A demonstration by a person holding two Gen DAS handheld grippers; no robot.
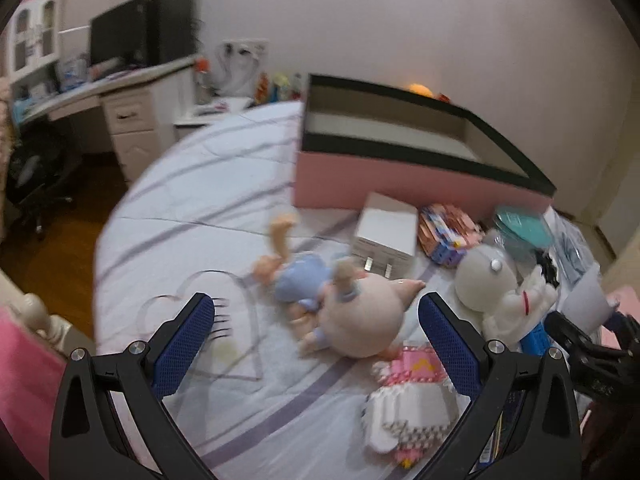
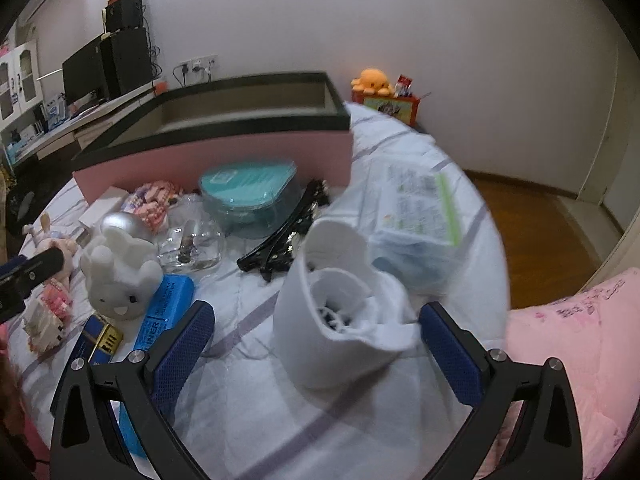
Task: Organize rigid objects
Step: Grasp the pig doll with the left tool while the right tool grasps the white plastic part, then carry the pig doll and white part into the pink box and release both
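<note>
We hold both tools over a bed (image 1: pixel 208 208) strewn with small objects, the pink storage box (image 2: pixel 224 156) with a dark rim standing open behind them.

Left gripper (image 1: pixel 316 320): jaws spread wide, nothing between them. Directly ahead lies a pig-headed doll (image 1: pixel 352 312) on its side, in a blue outfit. It looks like hard vinyl: light and stiff, with a round, smooth head that would likely slip in the pads. We judge the narrower blue torso the safer place to take hold. Just beside the right finger sits a pink-and-white brick-built figure (image 1: pixel 412 396); likely fragile, prone to shedding pieces if pinched hard. A clear heart-shaped sheet (image 1: pixel 208 320) lies flat near the left finger; thin, hard to get under.

Right gripper (image 2: pixel 316 328): jaws also wide apart and empty. Between them and just beyond stands a white felt roll (image 2: pixel 340 312), soft-walled, with something dark inside that we cannot identify. It would crush rather than resist.

Rigid candidates in the right view: a white bunny figure (image 2: pixel 120 276), light, bulbous, best gripped across the ears or base; a blue carton (image 2: pixel 160 312) touching it, flat-sided and easy; a teal lidded case (image 2: pixel 250 196) against the box wall; black hair clips (image 2: pixel 288 240); a clear glass-like bottle (image 2: pixel 192 244), slippery and breakable.

Nothing is visible inside the box from these angles.
</note>
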